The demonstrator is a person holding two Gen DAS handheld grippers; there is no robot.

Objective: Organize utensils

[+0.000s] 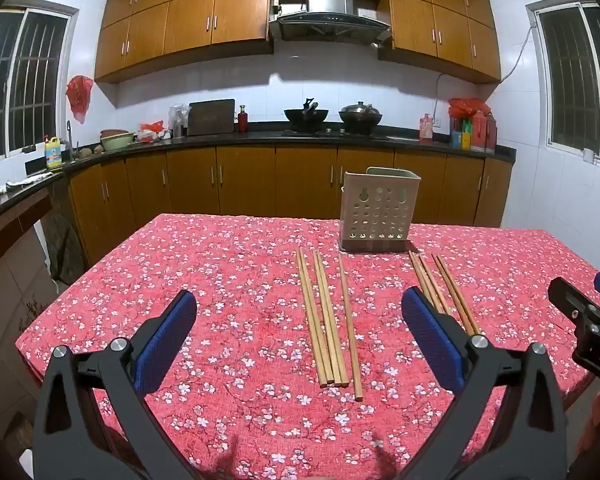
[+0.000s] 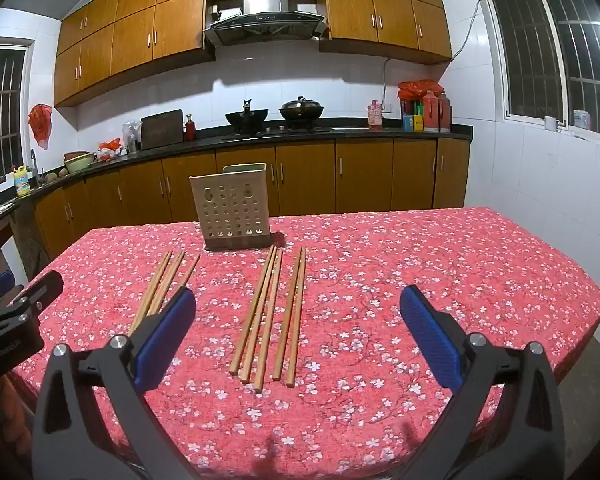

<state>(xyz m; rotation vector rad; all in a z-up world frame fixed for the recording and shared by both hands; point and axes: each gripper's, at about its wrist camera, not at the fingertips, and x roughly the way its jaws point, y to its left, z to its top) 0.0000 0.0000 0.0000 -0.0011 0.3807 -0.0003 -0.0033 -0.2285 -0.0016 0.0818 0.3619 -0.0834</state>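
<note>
Blue pads of the left tool stand wide apart with nothing between them, hanging above the near edge of the worktop; the right tool is spread as wide and equally empty. Both tilt a little downward, which looks like a ready stance before the first pick. Between the left tool's fingers lie five chopsticks flat on the red flowered cloth, four close together and one just beside them. A second group of five lies under the right tool, three to the left and two to the right. Each stick's long axis runs from the near edge away toward the holder, so the far ends point at it and the near ends face the tools. That layout probably gives each hand its own bundle and a straight path forward. Beige and perforated, the holder stands upright near the worktop's far edge, just beyond the stick tips and apparently empty, though its inside is hidden.
</note>
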